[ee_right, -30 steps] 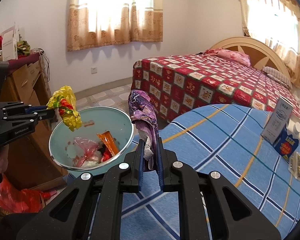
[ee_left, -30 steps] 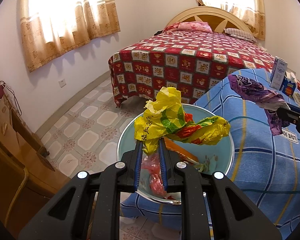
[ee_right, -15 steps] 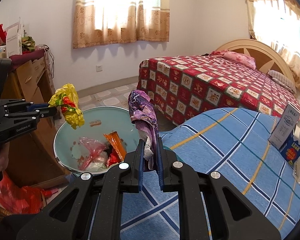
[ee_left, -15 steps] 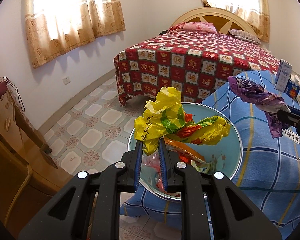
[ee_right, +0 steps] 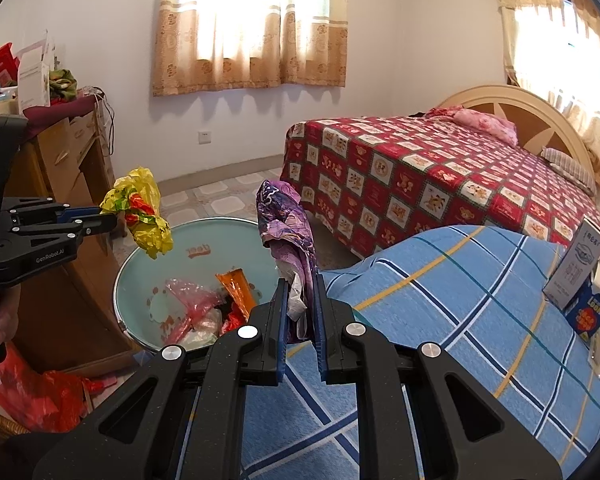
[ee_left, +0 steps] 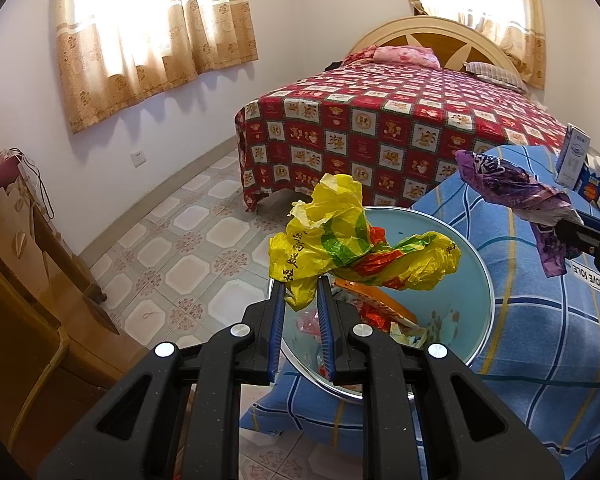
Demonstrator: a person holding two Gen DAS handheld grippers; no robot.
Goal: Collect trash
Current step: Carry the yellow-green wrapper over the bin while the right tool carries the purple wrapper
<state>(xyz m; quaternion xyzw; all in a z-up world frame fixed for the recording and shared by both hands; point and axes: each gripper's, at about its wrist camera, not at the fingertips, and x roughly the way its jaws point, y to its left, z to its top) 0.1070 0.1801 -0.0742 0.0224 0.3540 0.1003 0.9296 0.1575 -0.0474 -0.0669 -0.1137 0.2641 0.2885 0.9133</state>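
Note:
My left gripper (ee_left: 301, 285) is shut on a crumpled yellow wrapper (ee_left: 348, 240) with red and green print, held above the pale teal basin (ee_left: 474, 280). The same yellow wrapper (ee_right: 140, 210) hangs over the near-left rim of the basin (ee_right: 180, 240) in the right wrist view, with the left gripper (ee_right: 108, 218) coming in from the left. My right gripper (ee_right: 301, 284) is shut on a purple wrapper (ee_right: 286, 220), held upright beside the basin's right rim. That purple wrapper (ee_left: 512, 190) also shows at the right of the left wrist view. Several wrappers lie inside the basin.
The basin rests on the edge of a blue checked blanket (ee_right: 460, 300). A white carton (ee_right: 576, 268) and a blue packet (ee_right: 588, 312) stand at its right. A bed with a red patterned cover (ee_left: 380, 132) lies behind. A wooden dresser (ee_right: 72, 168) stands left, red bags (ee_right: 32, 396) on the floor.
Both views have shifted slightly, so the basin and bed sit a little further right. Each gripper keeps the same hold on its wrapper.

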